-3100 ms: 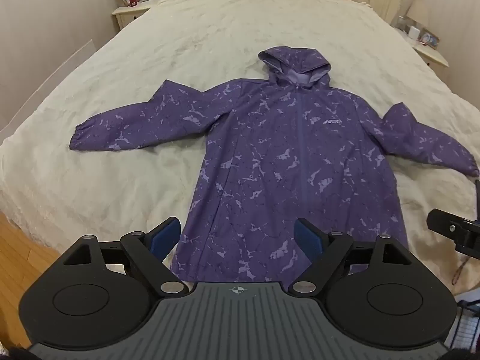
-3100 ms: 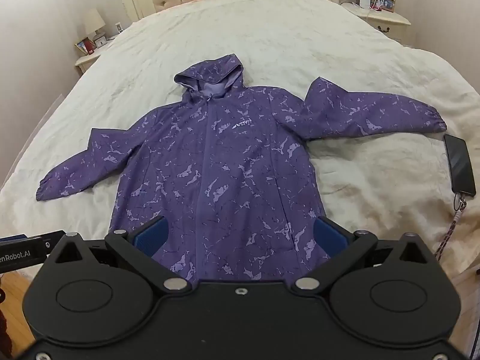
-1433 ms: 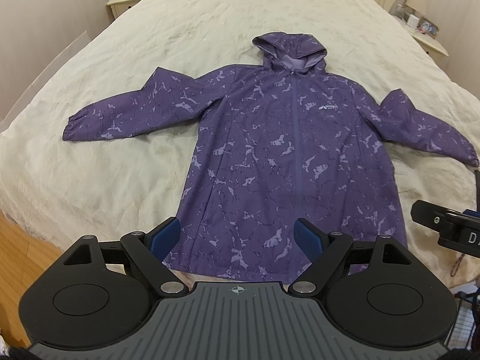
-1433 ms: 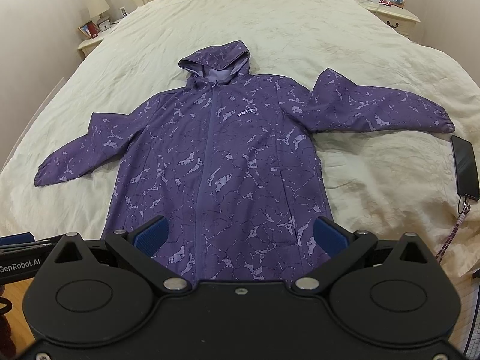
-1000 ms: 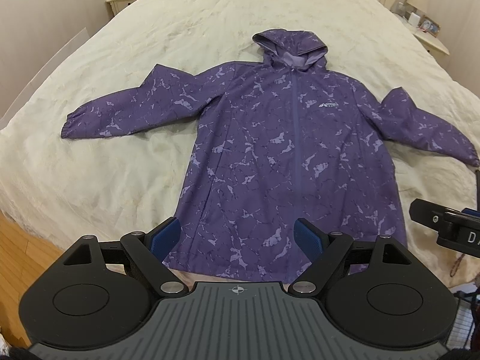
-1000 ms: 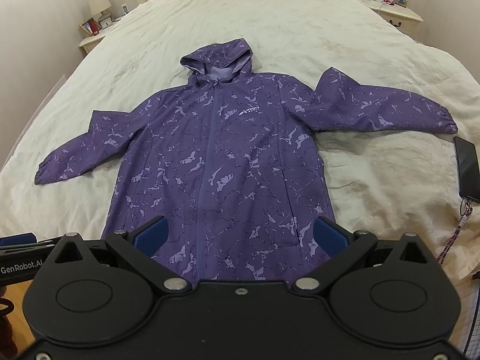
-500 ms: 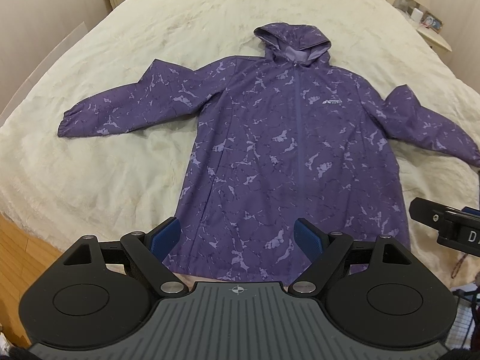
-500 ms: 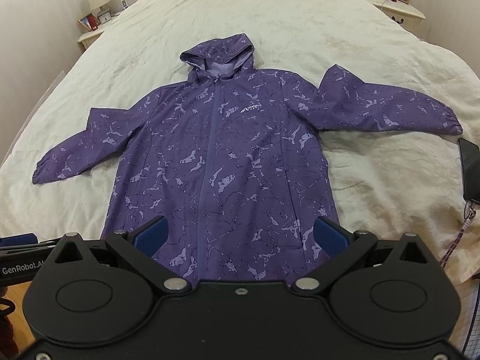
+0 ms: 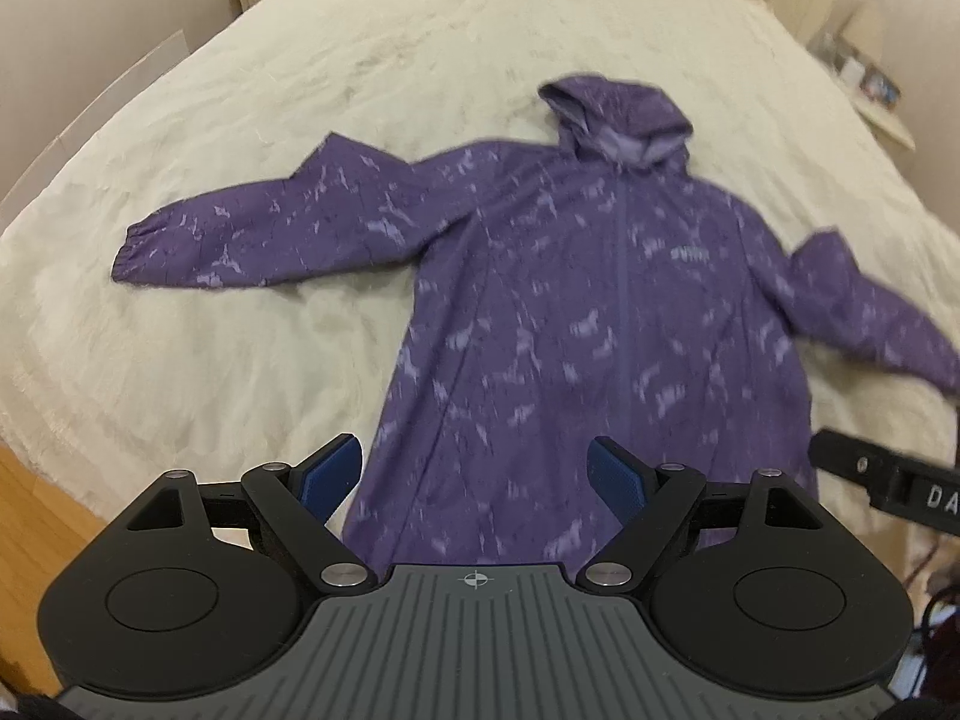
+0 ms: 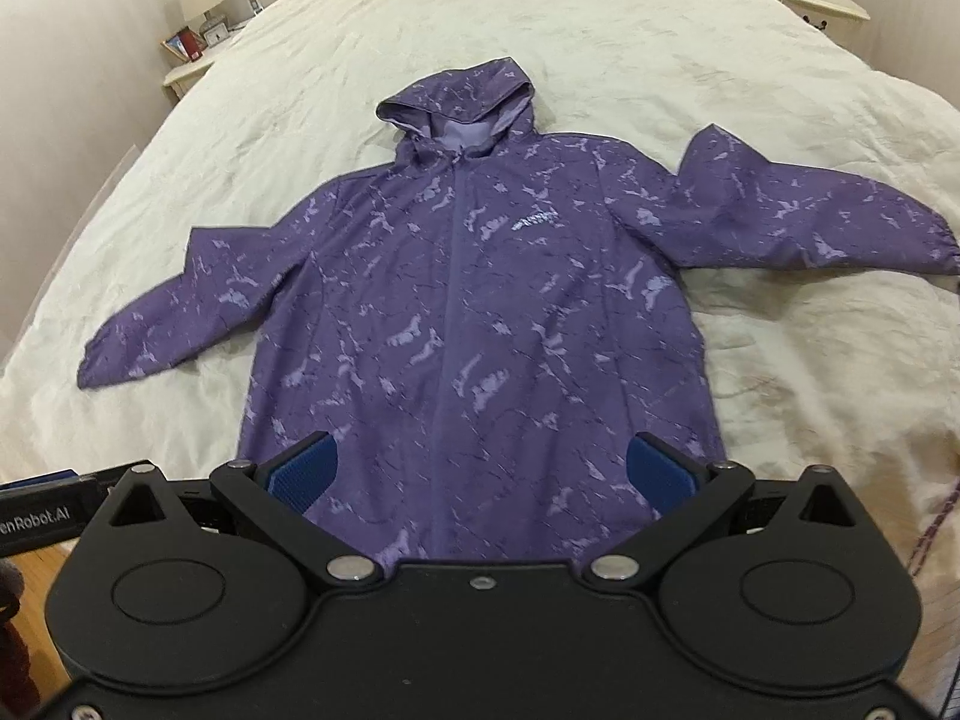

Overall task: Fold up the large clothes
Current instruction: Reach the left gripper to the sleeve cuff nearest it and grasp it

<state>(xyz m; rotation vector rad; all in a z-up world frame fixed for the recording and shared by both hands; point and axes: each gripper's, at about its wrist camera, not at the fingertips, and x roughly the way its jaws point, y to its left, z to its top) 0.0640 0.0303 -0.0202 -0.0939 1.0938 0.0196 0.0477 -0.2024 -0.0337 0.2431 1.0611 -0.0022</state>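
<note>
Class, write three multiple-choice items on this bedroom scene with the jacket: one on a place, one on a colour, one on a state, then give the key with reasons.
1. Where does the jacket lie?
A. On the floor
B. Spread flat on the bed
C. Hanging on a door

2. What colour is the jacket?
A. Purple with paler marks
B. Plain red
C. Green and white stripes

3. How do the jaws of the left gripper and the right gripper stand?
A. Both shut on a sleeve
B. One open, one shut
C. Both open, holding nothing

Key:
1 B, since the cream bedcover shows on all sides of the jacket.
2 A, since both views show purple cloth with lighter patches.
3 C, since each view shows blue pads wide apart with nothing gripped between them.
</note>
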